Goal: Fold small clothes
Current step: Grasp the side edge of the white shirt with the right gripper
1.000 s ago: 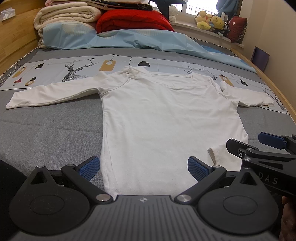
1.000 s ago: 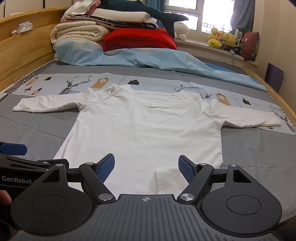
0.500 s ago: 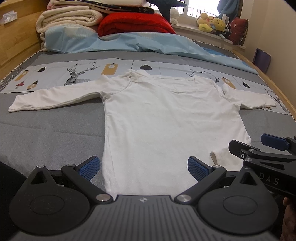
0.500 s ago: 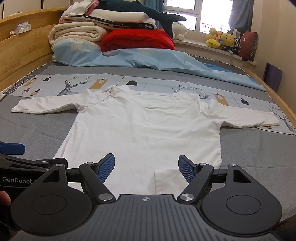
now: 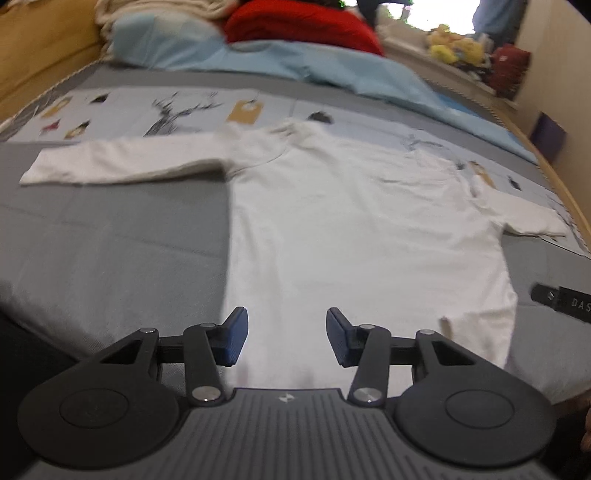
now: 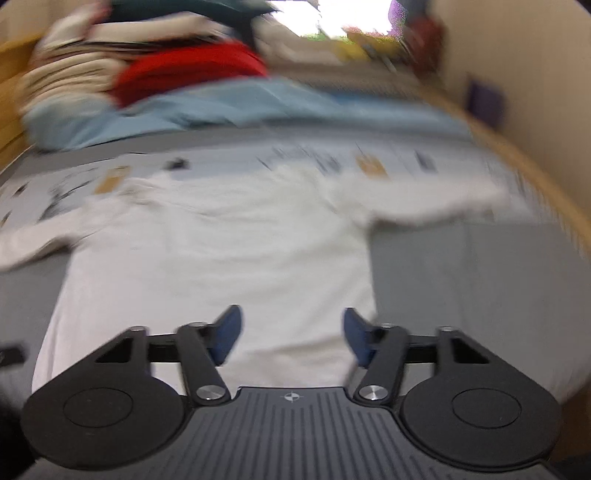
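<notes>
Jaws parted, both grippers over white shirt (image 5: 362, 236); "DAS" legible, seemingly.

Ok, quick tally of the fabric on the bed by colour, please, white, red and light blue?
White: 1, the long-sleeved shirt spread flat
Red: 1, the folded blanket
Light blue: 1, the sheet
Total: 3

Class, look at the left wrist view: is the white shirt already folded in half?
No, the white shirt lies spread flat on the bed, both sleeves stretched out.
</notes>
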